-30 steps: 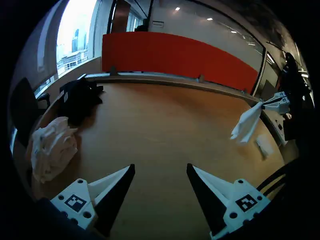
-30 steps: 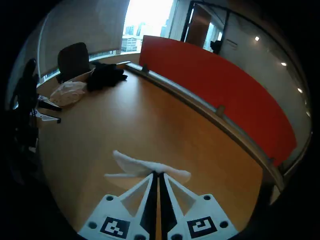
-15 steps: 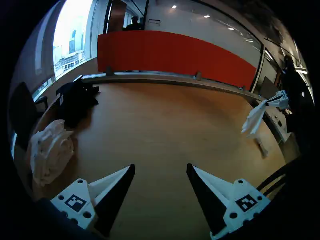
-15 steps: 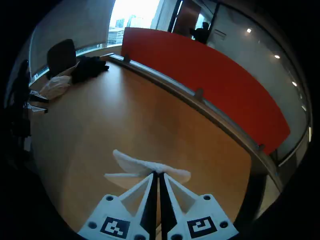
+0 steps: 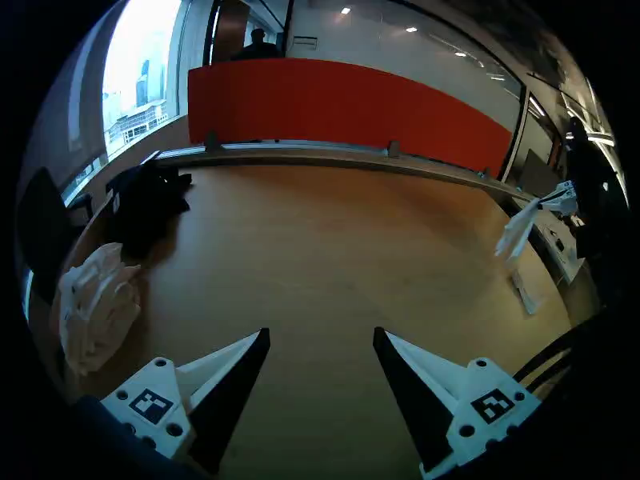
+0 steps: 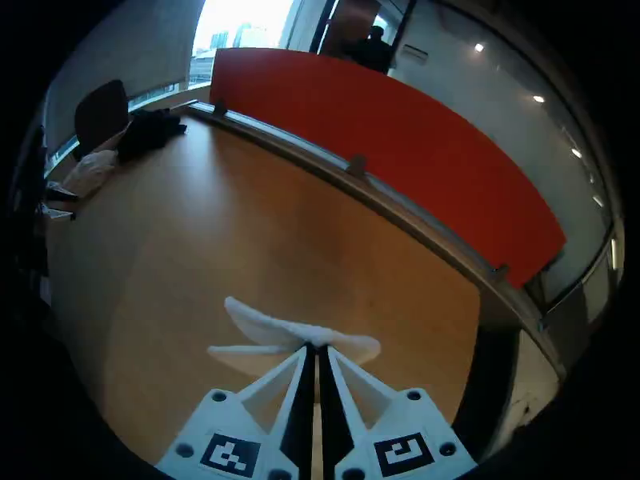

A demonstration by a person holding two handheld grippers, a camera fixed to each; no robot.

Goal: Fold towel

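Right gripper (image 6: 314, 348) is clenching a limp white cloth towel (image 6: 298, 336) aloft in its fingers.
Left gripper (image 5: 320, 332) is gaping, released; spreading it on the wooden surface (image 5: 320, 240) likely comes next.

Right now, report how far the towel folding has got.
Done: the towel is off the table, pinched in the shut right gripper. In hand: it hangs bunched in the air; the left gripper is open and empty. Left: every fold; none shows yet.
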